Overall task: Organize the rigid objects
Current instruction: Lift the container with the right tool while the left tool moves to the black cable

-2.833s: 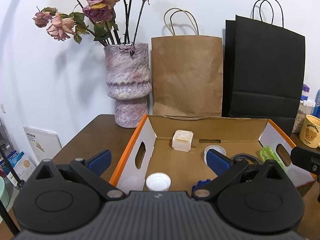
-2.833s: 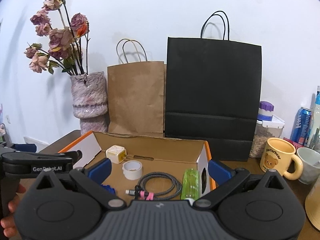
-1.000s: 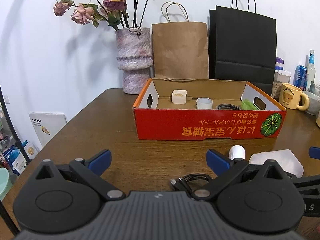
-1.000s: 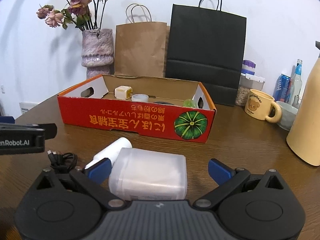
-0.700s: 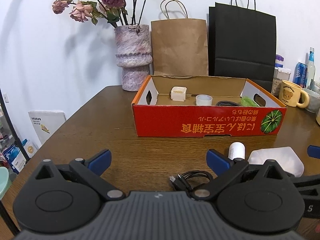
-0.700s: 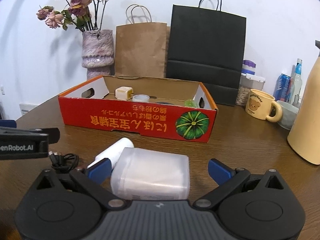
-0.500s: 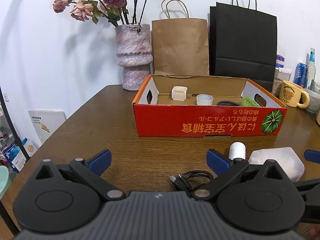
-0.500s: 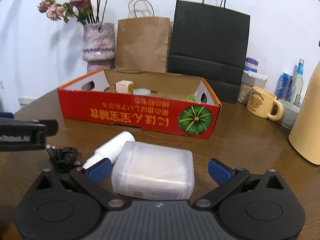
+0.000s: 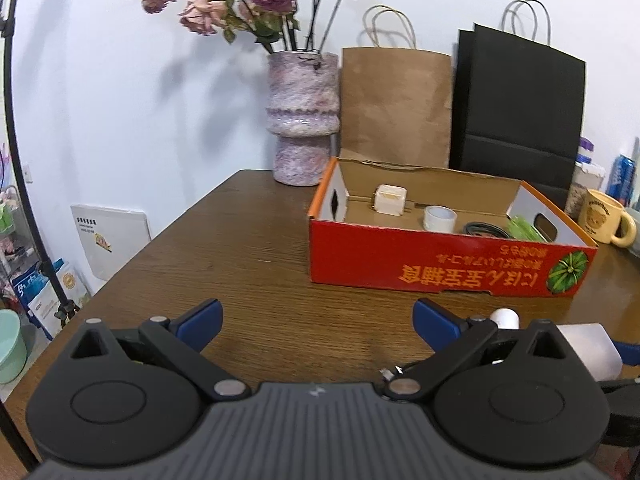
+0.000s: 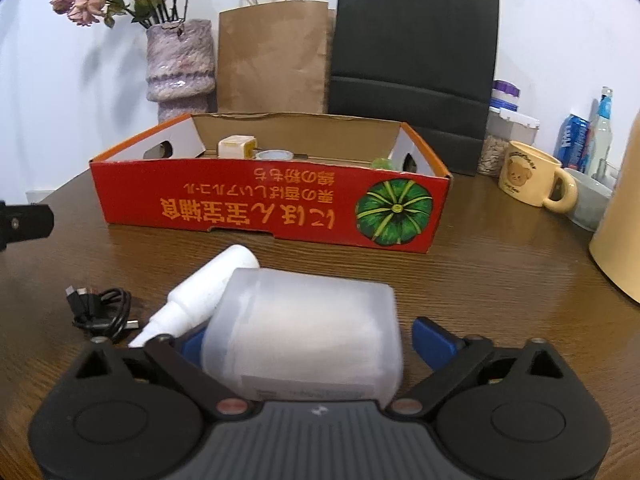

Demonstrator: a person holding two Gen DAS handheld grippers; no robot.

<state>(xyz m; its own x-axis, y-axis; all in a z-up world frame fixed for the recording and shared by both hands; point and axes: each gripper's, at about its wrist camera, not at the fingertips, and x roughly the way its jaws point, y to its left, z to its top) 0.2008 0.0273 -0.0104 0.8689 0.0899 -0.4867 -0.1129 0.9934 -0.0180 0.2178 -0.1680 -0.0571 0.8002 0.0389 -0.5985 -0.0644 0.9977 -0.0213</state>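
The right gripper [image 10: 308, 344] sits low over the wooden worktop [image 10: 500, 272] with a frosted plastic container [image 10: 304, 332] lying on its side between its jaws. The jaws have just been closing in on it: the left pad is against the container's side or very nearly so, while a clear gap shows between the right pad and the container, so the grip is not made. A white bottle [image 10: 208, 292] lies on the worktop just left of the container, touching it, with its narrow cap end toward the gripper. A coiled black cable [image 10: 102, 312] rests further left, near the bottle.

The left gripper [image 9: 316, 320] hangs over bare worktop with its jaws spread wide and nothing between them. From its view the white bottle and the frosted container show at the lower right, partly hidden behind the gripper's own frame.

Beyond these stands a red cardboard box [image 10: 264, 208], open at the top. Inside it are a pale cube [image 9: 390, 199], a roll of tape [image 9: 439, 219], a dark cable coil [image 9: 484, 229] and something green [image 9: 524, 227]. Behind the box stand a vase of dried roses [image 9: 302, 116], a brown paper bag [image 9: 394, 104] and a black paper bag [image 9: 518, 100]. A yellow mug [image 10: 532, 176] sits to the right of the box.
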